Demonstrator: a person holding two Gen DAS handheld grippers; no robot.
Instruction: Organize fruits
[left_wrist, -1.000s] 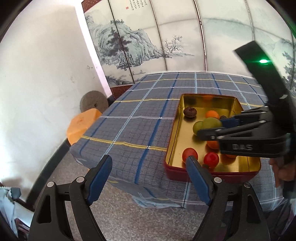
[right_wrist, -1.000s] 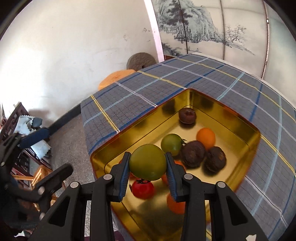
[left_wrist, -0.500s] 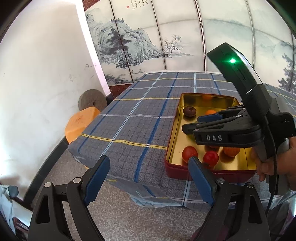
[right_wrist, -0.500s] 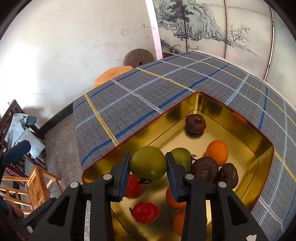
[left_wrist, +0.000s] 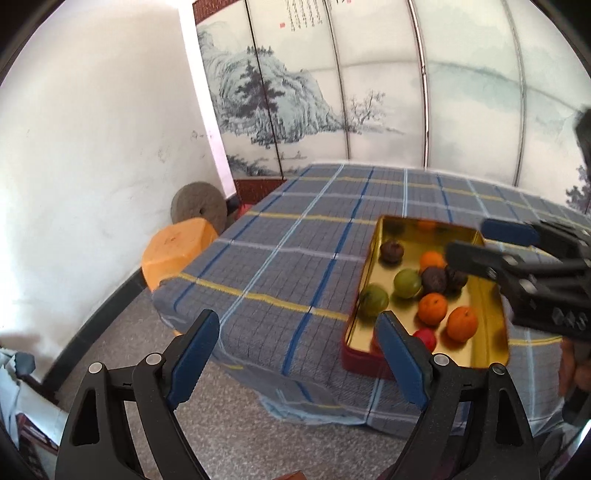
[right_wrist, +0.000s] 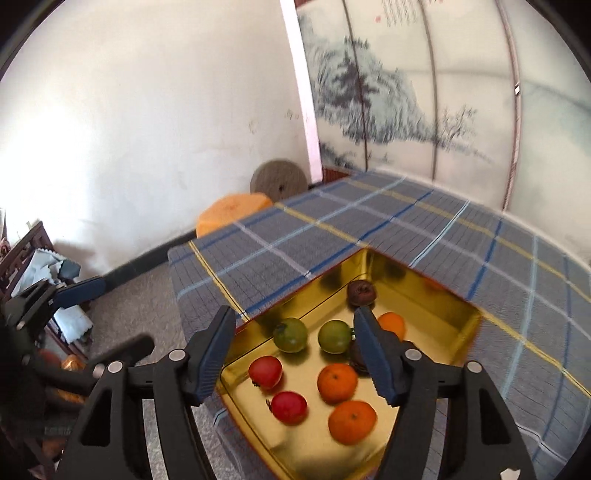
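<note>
A gold tin tray (right_wrist: 458, 310) with a red outer wall sits near the table's corner; it also shows in the left wrist view (left_wrist: 495, 306). It holds two green tomatoes (right_wrist: 290, 334) (right_wrist: 334, 336), two red tomatoes (right_wrist: 265, 372) (right_wrist: 289, 406), several oranges (right_wrist: 337, 382) and dark brown fruits (right_wrist: 361, 292). My right gripper (right_wrist: 295, 354) is open and empty above the tray's near corner; it shows in the left wrist view (left_wrist: 480, 240). My left gripper (left_wrist: 295, 354) is open and empty, off the table's edge, left of the tray.
The table wears a blue-grey checked cloth (left_wrist: 295, 243). An orange stool (left_wrist: 177, 251) and a round grey millstone (left_wrist: 199, 208) stand by the white wall. A painted folding screen (left_wrist: 369, 92) stands behind the table. A dark wooden chair (right_wrist: 29, 251) with cloths is at far left.
My right gripper opened and let go of the green tomato, which now lies in the tray at its left side. The right gripper pulled back and up. The left gripper stayed open.
</note>
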